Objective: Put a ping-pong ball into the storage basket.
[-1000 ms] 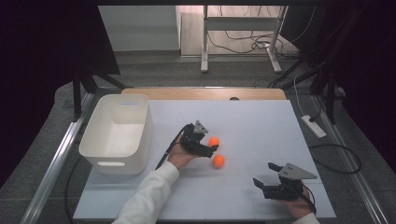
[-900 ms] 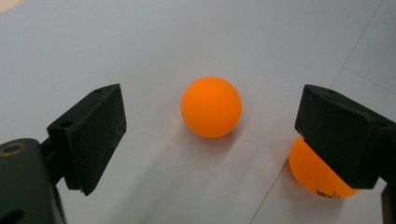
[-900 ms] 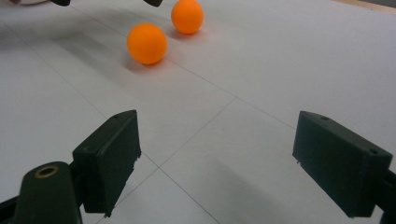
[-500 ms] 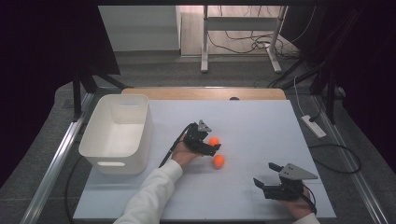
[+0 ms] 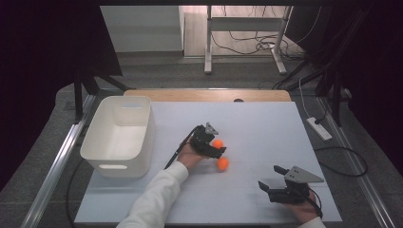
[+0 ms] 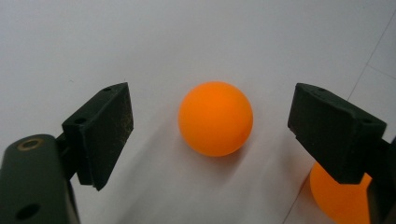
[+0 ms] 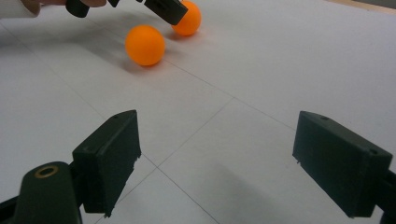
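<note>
Your left gripper (image 6: 212,140) straddled one orange ball (image 6: 215,118), jaws closing, not yet touching; an off-centre squeeze risked squirting it away.

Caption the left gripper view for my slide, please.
Left gripper closing, jaws clear of one orange ball.

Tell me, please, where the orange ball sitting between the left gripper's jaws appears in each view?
High view: the ball lies mid-table, at the left gripper.
Left gripper view: ball centred between the open jaws, untouched.
Right gripper view: top, right of centre, partly behind a black jaw.
Shared landmark: the second orange ball beside it.
</note>
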{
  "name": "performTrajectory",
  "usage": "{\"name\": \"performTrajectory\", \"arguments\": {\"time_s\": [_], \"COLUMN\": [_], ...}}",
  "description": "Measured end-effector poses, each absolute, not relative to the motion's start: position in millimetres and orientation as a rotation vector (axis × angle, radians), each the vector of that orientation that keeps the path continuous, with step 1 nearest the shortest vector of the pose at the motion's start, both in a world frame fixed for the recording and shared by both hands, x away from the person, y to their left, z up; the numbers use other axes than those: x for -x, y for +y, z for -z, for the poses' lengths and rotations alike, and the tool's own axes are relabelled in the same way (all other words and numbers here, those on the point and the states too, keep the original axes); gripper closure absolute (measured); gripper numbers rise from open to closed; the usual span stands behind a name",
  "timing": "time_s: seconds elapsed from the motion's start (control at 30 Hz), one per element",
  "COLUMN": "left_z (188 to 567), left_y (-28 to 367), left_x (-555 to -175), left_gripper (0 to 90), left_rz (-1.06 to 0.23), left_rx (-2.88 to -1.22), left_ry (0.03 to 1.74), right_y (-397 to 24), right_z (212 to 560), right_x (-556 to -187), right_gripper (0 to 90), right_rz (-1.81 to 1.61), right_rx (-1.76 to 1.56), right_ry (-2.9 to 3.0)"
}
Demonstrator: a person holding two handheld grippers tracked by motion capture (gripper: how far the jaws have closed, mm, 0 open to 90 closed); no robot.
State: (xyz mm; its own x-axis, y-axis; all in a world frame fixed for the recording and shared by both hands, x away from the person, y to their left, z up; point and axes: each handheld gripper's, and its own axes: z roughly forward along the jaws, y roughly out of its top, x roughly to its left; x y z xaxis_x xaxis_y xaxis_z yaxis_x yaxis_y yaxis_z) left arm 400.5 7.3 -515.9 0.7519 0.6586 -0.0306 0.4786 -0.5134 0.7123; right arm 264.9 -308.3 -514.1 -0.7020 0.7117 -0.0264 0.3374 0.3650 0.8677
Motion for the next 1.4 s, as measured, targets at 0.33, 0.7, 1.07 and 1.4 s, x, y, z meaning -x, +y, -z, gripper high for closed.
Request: {"name": "performTrajectory", "arguments": {"time_s": [0.33, 0.7, 1.07, 1.4], "left_z": [521.7, 523.0, 516.7, 504.4], "left_y": [6.6, 7.4, 15.3, 18.8], "left_x": [-407.2, -407.3, -407.2, -399.4], "left_gripper": [23.6, 45.5, 50.5, 50.5], "left_rz": [-0.27, -0.235, -0.232, -0.247], "left_rx": [-2.217, -2.241, -2.212, -2.177], "left_ry": [0.872, 0.847, 0.862, 0.839], "right_y": [-309.1, -309.1, -309.6, -309.8], "right_z": [514.1, 513.8, 513.5, 513.2], "right_x": [-265.1, -264.8, -264.3, -263.9], "right_gripper": [14.8, 14.8, 14.8, 14.8], "right_rz": [-1.283, -1.277, -1.282, -1.28], "right_rx": [-0.914, -0.913, -0.91, -0.91], "right_ry": [2.232, 2.23, 2.226, 2.223]}}
